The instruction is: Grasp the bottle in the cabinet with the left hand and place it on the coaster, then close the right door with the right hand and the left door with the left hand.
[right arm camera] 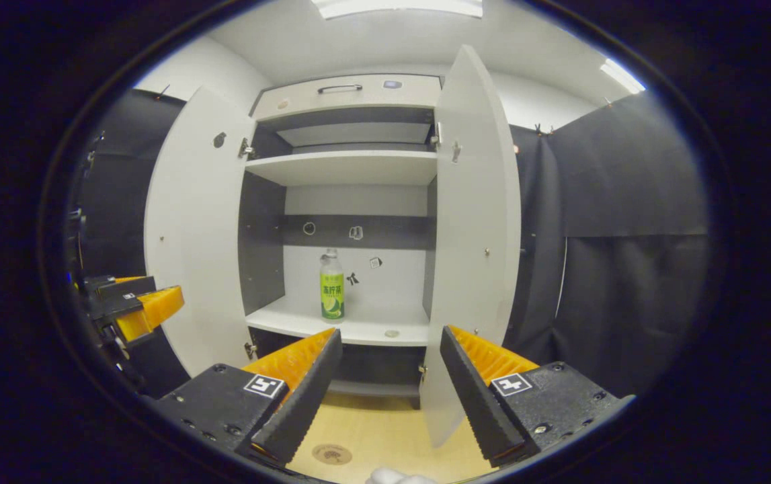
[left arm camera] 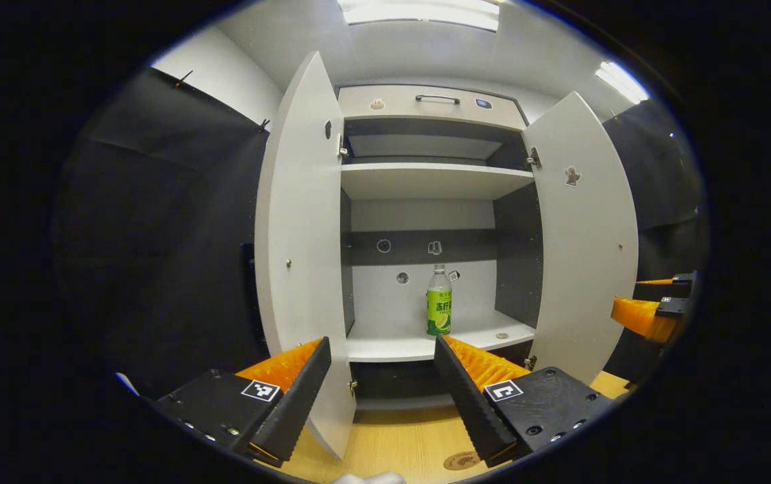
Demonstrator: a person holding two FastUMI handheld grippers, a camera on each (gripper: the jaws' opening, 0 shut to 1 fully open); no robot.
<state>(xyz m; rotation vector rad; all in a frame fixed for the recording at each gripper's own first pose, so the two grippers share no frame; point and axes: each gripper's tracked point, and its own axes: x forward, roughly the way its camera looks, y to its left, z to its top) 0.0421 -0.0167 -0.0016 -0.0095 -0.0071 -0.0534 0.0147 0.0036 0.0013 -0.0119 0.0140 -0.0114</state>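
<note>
1. The cabinet (left arm camera: 425,181) stands with both doors swung wide; the left door (left arm camera: 301,222) and right door (left arm camera: 583,228) are stiff panels that should swing lightly on their hinges. I see no handles on them, so pushing on the outer face or free edge looks the likely way.
2. The left gripper (left arm camera: 382,386) is spread wide and holds nothing, well short of the shelf. The right gripper (right arm camera: 392,383) is likewise wide apart and empty.
3. The bottle (left arm camera: 439,302) stands upright on the lower shelf (left arm camera: 385,346), towards the middle, back from its front edge. It looks like smooth, slightly yielding plastic, perhaps slippery; the labelled mid-body seems the best hold. How full it is I cannot tell.
4. The coaster (right arm camera: 332,454) lies on the wooden worktop (right arm camera: 385,423) before the cabinet, partly cut off at the view's lower rim.
</note>
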